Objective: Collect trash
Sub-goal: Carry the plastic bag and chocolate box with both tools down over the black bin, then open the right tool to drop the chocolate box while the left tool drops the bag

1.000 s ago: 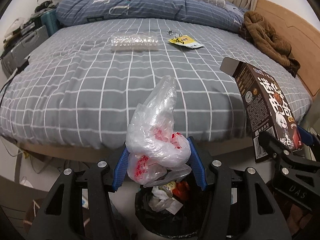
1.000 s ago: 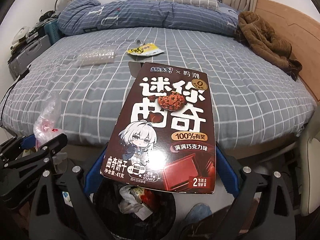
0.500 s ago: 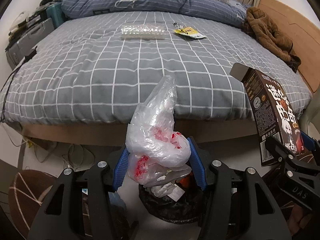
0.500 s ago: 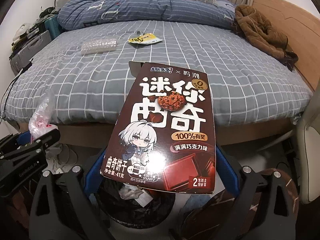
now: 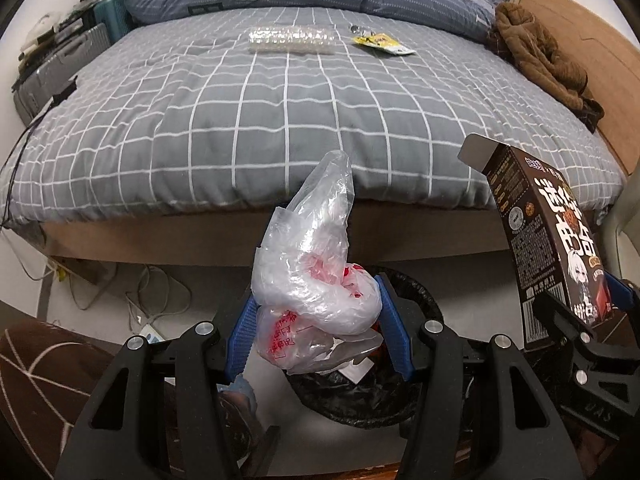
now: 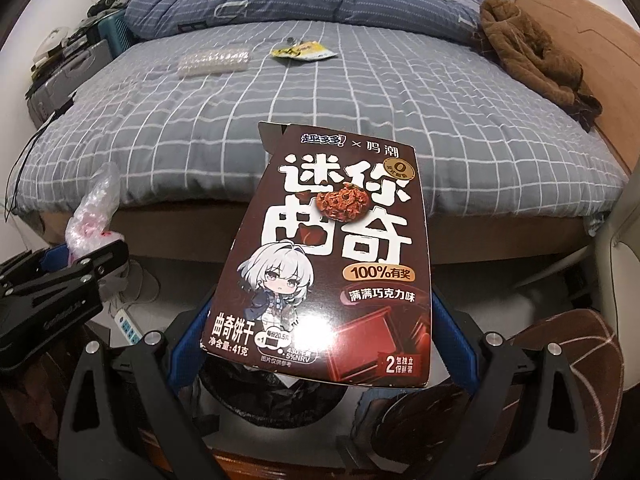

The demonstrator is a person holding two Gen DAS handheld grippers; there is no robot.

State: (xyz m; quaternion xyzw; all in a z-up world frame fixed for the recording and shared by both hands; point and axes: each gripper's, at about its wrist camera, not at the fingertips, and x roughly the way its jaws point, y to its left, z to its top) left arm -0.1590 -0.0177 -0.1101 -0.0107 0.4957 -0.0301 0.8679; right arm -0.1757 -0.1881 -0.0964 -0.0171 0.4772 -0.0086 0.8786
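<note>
Left gripper [image 5: 318, 330]: clamped on crumpled clear plastic bag [image 5: 316, 280], above black-lined trash bin [image 5: 360, 400]. Right gripper [image 6: 320, 344]: clamped on brown cookie box [image 6: 336, 264]. On grey checked bed [image 5: 280, 120]: clear plastic tray [image 5: 291, 39], yellow wrapper [image 5: 382, 43].

Light: even indoor, moderately bright across the bed [image 5: 304, 120].
Glare: white patch on the cookie box [image 6: 332, 264] near its lower edge.
Shadow: dim floor below the bed.
Distortion: fisheye bending, black corners.
Focus: sharp overall.
</note>
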